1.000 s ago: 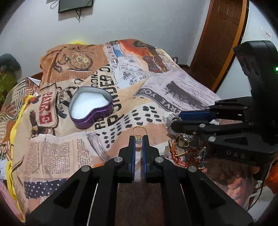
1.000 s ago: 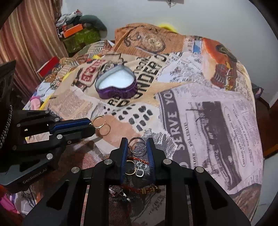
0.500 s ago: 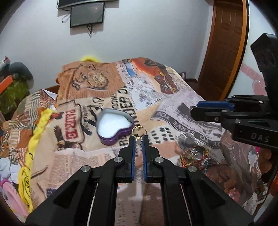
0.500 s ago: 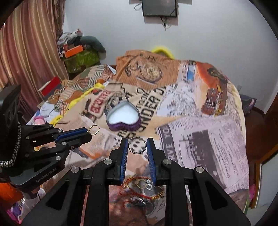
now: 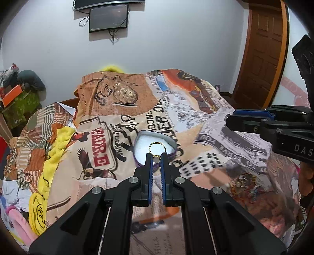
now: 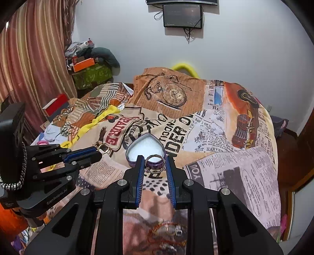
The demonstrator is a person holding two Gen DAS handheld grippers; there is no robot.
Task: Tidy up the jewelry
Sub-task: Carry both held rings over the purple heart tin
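Observation:
My left gripper [image 5: 157, 157] is shut on a gold ring [image 5: 157, 147] with a pale stone, held up in front of the purple heart-shaped box [image 5: 141, 138] with white lining. My right gripper [image 6: 155, 159] is shut on a silver ring [image 6: 154, 162], held above the bed in front of the same box [image 6: 146, 146]. The left gripper with its gold ring [image 6: 104, 148] shows at the left of the right wrist view. The right gripper [image 5: 229, 119] shows at the right of the left wrist view. A pile of loose jewelry [image 5: 243, 186] lies on the bedspread below.
A newspaper-print bedspread [image 6: 225, 137] covers the bed. A yellow cloth [image 5: 49, 160] lies at the left. Boxes and clothes [image 6: 88, 68] stack by the curtain. A wooden door [image 5: 261, 55] is at the right, a screen [image 5: 108, 17] on the wall.
Both grippers have lifted away from the jewelry pile with their rings and moved toward the heart-shaped box, which now sits right behind each ring.

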